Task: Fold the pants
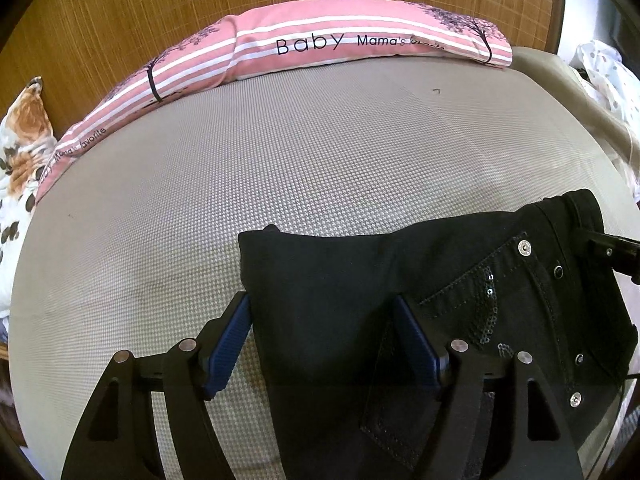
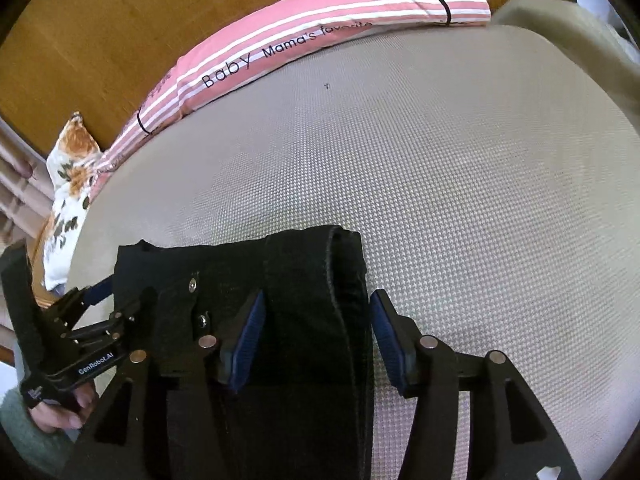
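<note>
Black denim pants (image 1: 360, 280), already doubled into a compact packet with rivets and a sequinned pocket showing, lie on the grey woven mattress (image 1: 280, 160), close in front of both tools. The left gripper (image 1: 324, 340) has its blue-padded fingers (image 1: 230, 340) spread wide, straddling the left end of the packet: one pad sits just off the cloth's left edge over bare mattress, the other over the fabric near the pocket. Nothing is pinched there.

From the right wrist view, the right gripper (image 2: 316, 336) is likewise parted, its pads flanking the thick folded band at the packet's right end, not clamped on it. The left tool shows at the far left of this view, held in a hand (image 2: 60, 416).

So the bundle's long axis runs left to right, spanning from one gripper to the other, each tool at its own end and about equally near. The folded edge faces away, toward the pink striped pillow (image 1: 320, 40) against the bamboo mat headboard (image 1: 120, 20). Any next fold or smoothing would likely travel along that left-right axis.
</note>
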`<state>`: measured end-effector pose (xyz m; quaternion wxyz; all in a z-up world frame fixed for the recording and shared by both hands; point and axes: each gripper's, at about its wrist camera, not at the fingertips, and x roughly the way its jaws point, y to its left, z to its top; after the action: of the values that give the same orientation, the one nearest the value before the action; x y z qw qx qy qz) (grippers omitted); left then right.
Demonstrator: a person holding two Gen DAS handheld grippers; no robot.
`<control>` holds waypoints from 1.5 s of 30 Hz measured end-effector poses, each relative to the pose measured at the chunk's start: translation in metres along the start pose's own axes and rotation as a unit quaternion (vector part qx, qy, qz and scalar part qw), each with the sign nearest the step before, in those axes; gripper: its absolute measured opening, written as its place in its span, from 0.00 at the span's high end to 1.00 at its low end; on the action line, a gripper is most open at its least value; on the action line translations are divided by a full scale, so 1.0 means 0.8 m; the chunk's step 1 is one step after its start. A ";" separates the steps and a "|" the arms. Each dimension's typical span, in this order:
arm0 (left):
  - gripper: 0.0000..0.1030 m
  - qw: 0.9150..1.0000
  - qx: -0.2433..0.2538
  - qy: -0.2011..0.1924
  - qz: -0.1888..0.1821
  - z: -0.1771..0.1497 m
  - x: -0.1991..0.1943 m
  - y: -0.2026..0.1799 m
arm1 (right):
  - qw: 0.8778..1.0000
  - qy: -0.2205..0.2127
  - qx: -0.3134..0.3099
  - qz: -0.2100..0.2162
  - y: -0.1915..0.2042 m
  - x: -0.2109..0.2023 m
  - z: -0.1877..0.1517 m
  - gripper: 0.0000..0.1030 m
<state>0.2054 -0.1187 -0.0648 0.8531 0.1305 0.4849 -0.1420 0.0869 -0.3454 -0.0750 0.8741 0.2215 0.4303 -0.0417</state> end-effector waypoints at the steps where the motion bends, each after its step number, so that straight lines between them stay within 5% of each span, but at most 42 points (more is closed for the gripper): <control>1: 0.29 1.000 0.000 0.000 0.001 0.000 0.000 0.000 | 1.000 -0.001 -0.002 -0.002 0.001 0.000 0.000 0.52; 12: 0.29 1.000 -0.006 0.006 0.003 -0.002 -0.007 0.002 | 0.999 0.001 -0.023 -0.024 0.006 -0.003 -0.005 0.45; 26: 0.29 1.000 -0.016 0.016 0.013 -0.055 -0.035 0.005 | 1.000 0.019 -0.015 -0.013 -0.007 -0.019 -0.054 0.45; 45: 0.29 0.997 -0.068 0.034 -0.013 -0.110 -0.068 0.027 | 0.998 0.032 0.026 0.051 -0.030 -0.033 -0.084 0.43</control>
<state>0.1174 -0.0604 -0.0593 0.8410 0.0706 0.5238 -0.1155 0.0149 -0.3414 -0.0992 0.8549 0.2673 0.4446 -0.0015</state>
